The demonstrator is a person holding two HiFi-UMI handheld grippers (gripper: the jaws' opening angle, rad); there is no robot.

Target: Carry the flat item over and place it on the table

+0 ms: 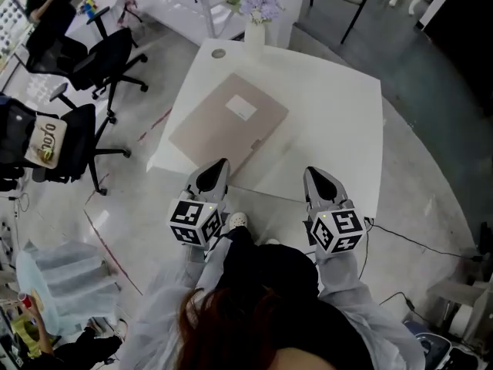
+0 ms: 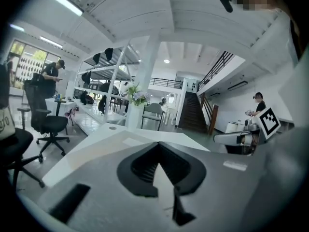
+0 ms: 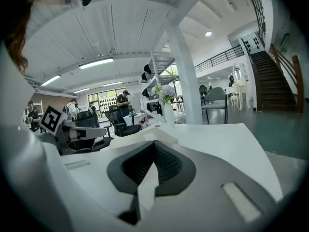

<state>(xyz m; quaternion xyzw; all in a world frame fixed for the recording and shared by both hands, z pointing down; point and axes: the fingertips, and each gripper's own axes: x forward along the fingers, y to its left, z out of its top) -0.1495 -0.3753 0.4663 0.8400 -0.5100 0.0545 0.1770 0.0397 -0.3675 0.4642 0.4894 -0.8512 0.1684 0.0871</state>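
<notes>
The white table fills the space ahead of me. The flat beige item lies flat on its left half, set askew to the table's edges, with its near corner just beside my left gripper. My right gripper hangs over the table's near edge, well apart from the item. Both grippers have their jaws together with nothing between them. A vase of flowers stands at the far edge, and a small white label sits on the item.
</notes>
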